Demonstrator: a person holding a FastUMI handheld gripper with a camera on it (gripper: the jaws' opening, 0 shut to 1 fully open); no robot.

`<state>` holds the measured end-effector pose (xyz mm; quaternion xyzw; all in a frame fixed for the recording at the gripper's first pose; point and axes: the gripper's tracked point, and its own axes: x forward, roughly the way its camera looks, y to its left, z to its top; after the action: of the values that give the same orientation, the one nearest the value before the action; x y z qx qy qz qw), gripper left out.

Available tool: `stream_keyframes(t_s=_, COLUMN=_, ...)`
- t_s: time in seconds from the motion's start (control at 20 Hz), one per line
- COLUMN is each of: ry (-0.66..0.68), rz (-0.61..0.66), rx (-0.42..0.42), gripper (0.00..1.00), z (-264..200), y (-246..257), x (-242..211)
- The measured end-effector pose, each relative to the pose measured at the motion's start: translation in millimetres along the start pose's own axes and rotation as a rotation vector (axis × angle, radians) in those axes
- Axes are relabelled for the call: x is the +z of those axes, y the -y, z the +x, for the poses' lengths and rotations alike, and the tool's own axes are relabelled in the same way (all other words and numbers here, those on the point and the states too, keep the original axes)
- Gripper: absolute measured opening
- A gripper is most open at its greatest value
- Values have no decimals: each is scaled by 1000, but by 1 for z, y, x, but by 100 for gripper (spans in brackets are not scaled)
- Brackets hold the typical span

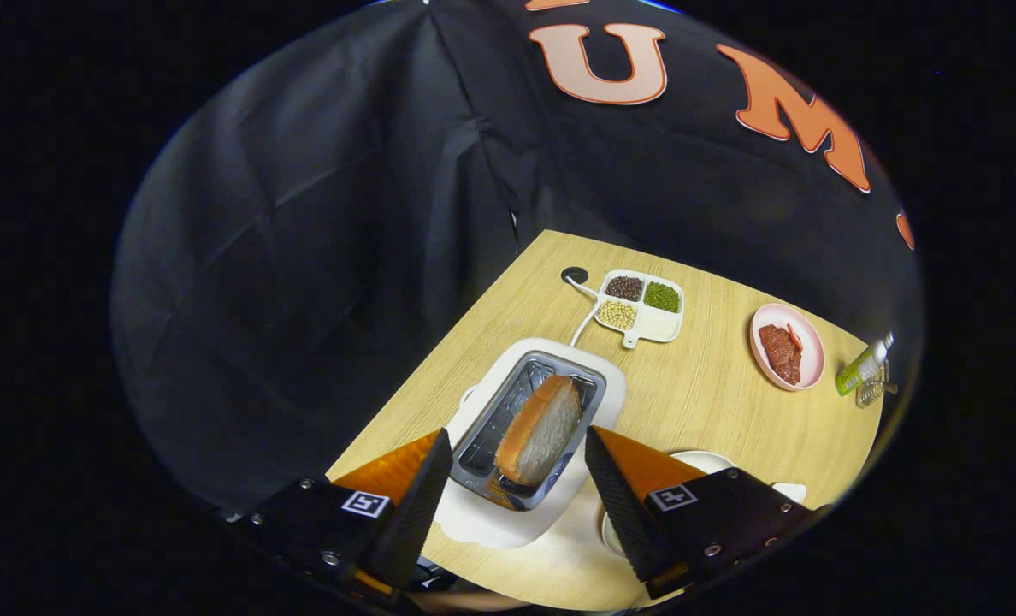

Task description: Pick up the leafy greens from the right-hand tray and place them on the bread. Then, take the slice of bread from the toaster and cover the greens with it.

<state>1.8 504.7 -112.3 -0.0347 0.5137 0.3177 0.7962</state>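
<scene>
Here, gripper fingers spread wide above the toaster, bread slice upright in its slot between them, untouched, divided dish and pink plate beyond, on the wooden table.

A pale wooden desk carried a white toaster, whose white cord ran back to a dark hole in the desktop. Just beside the cord lay a white divided dish of beans and seeds. Further right sat a pink plate of meat, and near the desk's edge a green bottle.
</scene>
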Motion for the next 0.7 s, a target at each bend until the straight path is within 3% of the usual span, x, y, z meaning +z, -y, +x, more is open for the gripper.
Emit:
stream_keyframes(t_s=0.25, ry=-101, rz=5, rx=-44, gripper=82, z=28, y=-3, x=-8)
stream_keyframes(t_s=0.7, ry=-116, rz=65, rx=-84, gripper=24, z=39, y=18, x=1)
